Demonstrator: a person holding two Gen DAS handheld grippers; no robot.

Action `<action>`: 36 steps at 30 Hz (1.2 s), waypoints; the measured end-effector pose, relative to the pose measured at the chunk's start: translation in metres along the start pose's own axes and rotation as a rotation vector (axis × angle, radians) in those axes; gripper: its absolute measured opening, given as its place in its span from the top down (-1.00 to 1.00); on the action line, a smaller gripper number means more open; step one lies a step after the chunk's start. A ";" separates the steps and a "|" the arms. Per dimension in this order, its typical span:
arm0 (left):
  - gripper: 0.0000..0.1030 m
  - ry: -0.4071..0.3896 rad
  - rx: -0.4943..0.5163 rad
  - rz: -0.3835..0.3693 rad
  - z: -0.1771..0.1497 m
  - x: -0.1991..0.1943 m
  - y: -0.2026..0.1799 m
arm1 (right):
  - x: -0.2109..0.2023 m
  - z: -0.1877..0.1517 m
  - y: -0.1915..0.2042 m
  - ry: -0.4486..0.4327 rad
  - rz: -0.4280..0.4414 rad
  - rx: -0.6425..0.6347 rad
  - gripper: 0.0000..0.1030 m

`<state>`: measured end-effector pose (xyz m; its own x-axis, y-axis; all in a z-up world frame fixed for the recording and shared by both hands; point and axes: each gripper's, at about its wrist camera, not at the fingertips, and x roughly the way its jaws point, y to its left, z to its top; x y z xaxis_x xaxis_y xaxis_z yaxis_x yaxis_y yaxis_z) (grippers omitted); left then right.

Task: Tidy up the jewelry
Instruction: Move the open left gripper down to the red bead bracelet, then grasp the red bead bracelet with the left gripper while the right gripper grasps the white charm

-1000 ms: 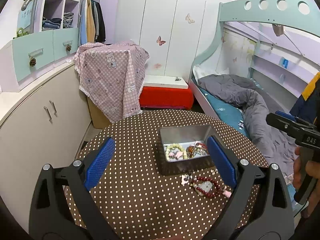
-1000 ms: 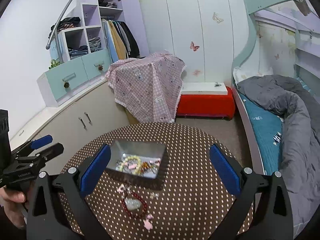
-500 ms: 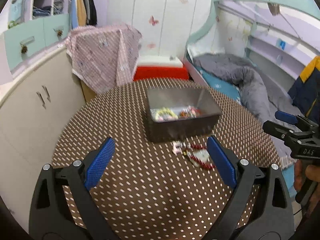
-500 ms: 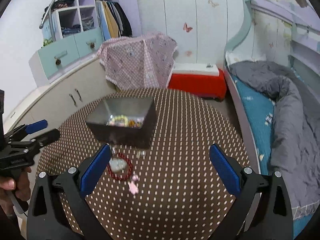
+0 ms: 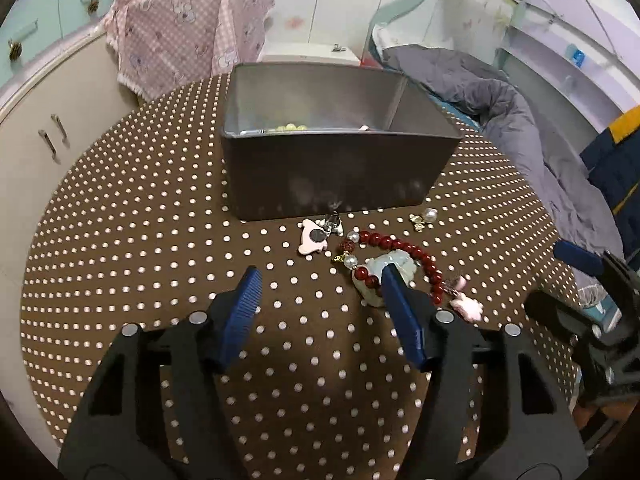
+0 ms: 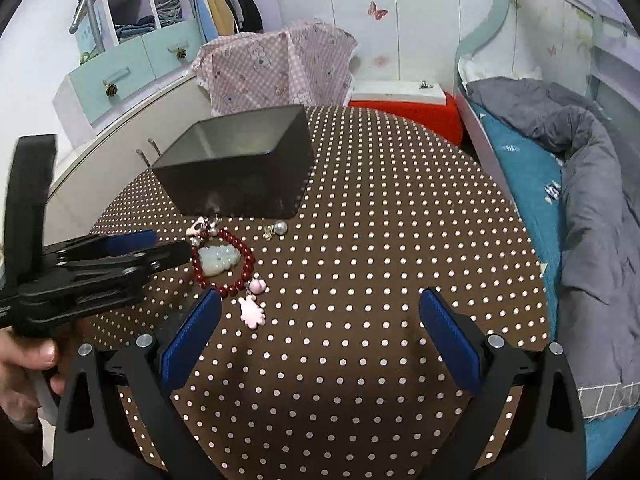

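Left gripper (image 5: 320,280) jaws closing, empty — beside red bracelet (image 5: 400,248); right gripper (image 6: 320,312) agape.

Red bead bracelet (image 6: 224,264) lies before grey tin (image 6: 240,168).

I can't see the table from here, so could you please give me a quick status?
Left tool closing, nothing between pads; right tool open, empty. Red bead bracelet on table beside grey box. Nothing blocking.
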<state>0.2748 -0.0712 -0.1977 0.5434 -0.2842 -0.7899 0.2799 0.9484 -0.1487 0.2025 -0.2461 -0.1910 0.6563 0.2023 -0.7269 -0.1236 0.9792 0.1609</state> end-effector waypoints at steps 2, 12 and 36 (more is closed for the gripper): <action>-0.19 -0.001 -0.008 -0.001 0.001 0.003 0.000 | 0.001 0.000 0.000 0.004 0.005 -0.001 -0.84; 0.66 -0.010 0.006 -0.035 0.003 0.008 -0.004 | 0.014 -0.004 0.013 0.033 0.030 -0.050 -0.84; 0.86 -0.138 0.073 -0.080 -0.007 -0.061 0.015 | 0.009 0.002 0.045 0.022 0.057 -0.160 0.72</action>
<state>0.2398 -0.0388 -0.1559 0.6195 -0.3795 -0.6872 0.3807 0.9108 -0.1597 0.2044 -0.2007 -0.1888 0.6288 0.2560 -0.7342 -0.2780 0.9558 0.0952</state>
